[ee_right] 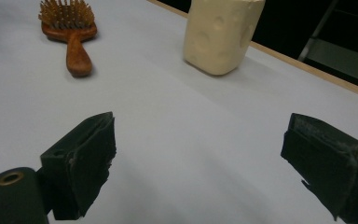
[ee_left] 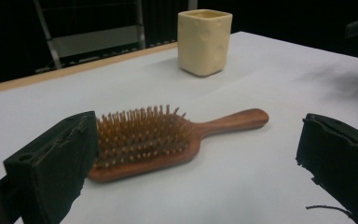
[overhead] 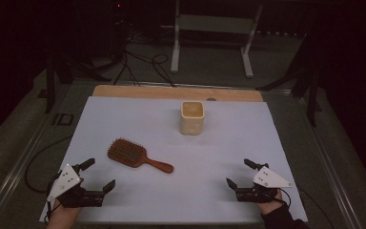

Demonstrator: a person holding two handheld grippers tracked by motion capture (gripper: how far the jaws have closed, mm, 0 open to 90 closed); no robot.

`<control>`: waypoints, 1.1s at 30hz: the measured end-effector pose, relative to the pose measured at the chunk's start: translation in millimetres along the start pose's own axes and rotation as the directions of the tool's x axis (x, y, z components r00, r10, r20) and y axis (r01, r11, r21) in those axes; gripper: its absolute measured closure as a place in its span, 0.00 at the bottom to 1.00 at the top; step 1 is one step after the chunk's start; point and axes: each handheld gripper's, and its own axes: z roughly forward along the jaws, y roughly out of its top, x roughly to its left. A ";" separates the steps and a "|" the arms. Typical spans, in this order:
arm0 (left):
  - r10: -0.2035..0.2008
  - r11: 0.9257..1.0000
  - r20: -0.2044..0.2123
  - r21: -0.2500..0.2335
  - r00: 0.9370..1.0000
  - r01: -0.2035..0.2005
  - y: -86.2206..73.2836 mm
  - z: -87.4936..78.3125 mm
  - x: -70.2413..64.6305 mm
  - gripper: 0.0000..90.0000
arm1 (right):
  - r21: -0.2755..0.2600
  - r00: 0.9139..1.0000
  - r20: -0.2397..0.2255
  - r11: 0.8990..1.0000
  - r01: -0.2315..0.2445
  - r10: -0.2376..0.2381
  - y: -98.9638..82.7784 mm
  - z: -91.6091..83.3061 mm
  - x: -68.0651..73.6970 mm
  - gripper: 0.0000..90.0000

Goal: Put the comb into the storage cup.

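A wooden paddle hairbrush [overhead: 136, 155] lies bristles up on the white table cover, left of centre, its handle toward the right. A cream square cup [overhead: 192, 117] stands upright farther back, near the middle. My left gripper [overhead: 99, 174] rests open at the front left, just short of the hairbrush [ee_left: 168, 137], with nothing between its jaws; the cup [ee_left: 204, 42] stands beyond. My right gripper [overhead: 239, 172] sits open at the front right, empty, facing the cup [ee_right: 221, 35] and the hairbrush [ee_right: 72, 35] from a distance.
The white cover [overhead: 138, 119] lies over a wooden tabletop whose far edge [overhead: 171, 92] shows as a bare strip. Behind the table, cables [overhead: 143, 67] run over the floor and a metal frame stand [overhead: 212, 33] rises. The surroundings are dark.
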 end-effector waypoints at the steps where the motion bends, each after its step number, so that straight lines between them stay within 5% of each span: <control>1: -0.003 1.000 0.011 0.005 1.000 0.003 3.4 0.9 -0.8 0.00 | -0.001 1.000 -0.001 1.000 -0.003 0.003 0.2 -0.1 -0.1 0.10; 11: 0.022 0.999 0.066 0.041 0.998 -0.025 34.8 14.2 -7.3 0.00 | -0.008 1.000 0.002 1.000 -0.009 0.009 0.0 -0.7 -0.4 0.10; 18: 0.005 0.998 0.104 0.067 0.995 -0.012 47.3 25.9 -11.8 0.00 | -0.011 1.000 0.000 1.000 -0.023 0.023 -0.2 -1.1 -1.5 0.10; 33: 0.033 0.991 0.171 0.124 0.985 -0.054 73.2 49.0 -19.1 0.00 | -0.018 1.000 -0.002 0.999 -0.027 0.027 -0.1 -1.6 -2.4 0.10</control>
